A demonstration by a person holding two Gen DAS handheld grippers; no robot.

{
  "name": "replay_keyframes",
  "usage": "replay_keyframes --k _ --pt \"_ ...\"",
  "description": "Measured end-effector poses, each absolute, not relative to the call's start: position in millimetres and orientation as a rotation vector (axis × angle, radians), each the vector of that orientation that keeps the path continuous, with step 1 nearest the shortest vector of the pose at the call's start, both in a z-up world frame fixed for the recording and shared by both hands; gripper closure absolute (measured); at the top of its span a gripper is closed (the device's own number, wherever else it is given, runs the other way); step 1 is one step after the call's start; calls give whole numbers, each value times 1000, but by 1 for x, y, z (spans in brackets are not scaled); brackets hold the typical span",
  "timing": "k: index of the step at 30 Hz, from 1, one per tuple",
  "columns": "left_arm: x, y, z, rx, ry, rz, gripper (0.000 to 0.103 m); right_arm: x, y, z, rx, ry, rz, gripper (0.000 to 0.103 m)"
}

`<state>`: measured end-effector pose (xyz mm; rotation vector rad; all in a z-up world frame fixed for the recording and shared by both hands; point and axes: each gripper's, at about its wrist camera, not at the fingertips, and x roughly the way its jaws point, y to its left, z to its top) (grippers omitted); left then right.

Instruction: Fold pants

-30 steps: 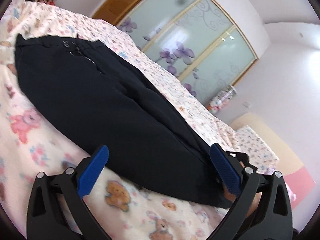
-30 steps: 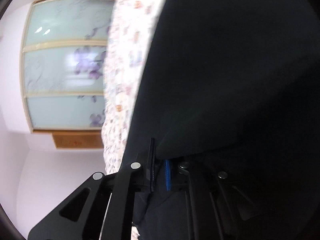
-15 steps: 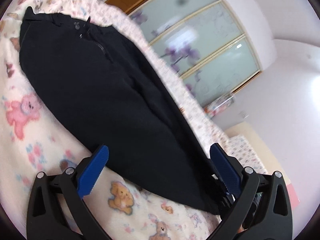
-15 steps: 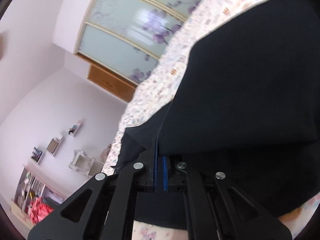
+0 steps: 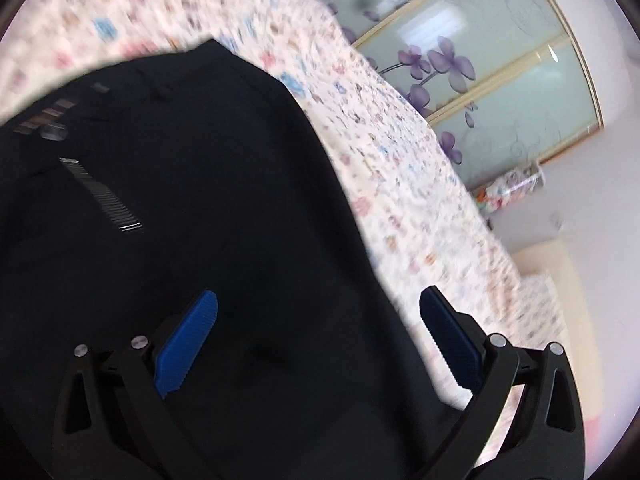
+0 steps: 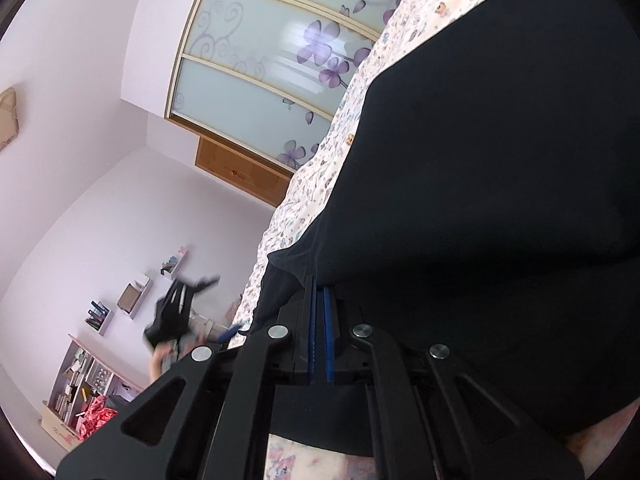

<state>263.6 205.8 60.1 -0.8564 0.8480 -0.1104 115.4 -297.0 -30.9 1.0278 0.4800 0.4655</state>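
Note:
Dark navy pants point(image 5: 224, 208) lie spread on a flowery bedsheet point(image 5: 360, 120); their zipper point(image 5: 100, 196) shows at the left. My left gripper point(image 5: 316, 320) is open, its blue pads wide apart just above the pants fabric, holding nothing. In the right wrist view my right gripper point(image 6: 319, 300) is shut on an edge of the pants point(image 6: 500, 160), and the fabric is lifted and drapes to the right of the jaws. My left gripper also shows there, blurred, in the distance point(image 6: 176, 308).
The bed point(image 6: 312, 184) runs toward a sliding wardrobe with frosted glass and purple flowers point(image 6: 280, 60). Wall shelves and a cluttered low shelf unit point(image 6: 88, 380) stand at the far left of the right wrist view.
My left gripper has moved up over the pants toward the waist, so dark fabric now fills its view. My right gripper has kept its hold and swung the fabric upward.

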Motion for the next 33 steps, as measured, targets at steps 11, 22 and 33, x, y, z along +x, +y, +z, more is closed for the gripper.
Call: replay_keyframes --k 11,22,33 --pt "388 194 34 -794 912 149 21 125 -302 -32 1022 501 515 100" --pt "340 195 50 -649 791 171 97 130 -312 -38 1043 489 537 100" --pt "81 253 75 -741 483 113 94 103 -337 -23 1080 358 489 100"
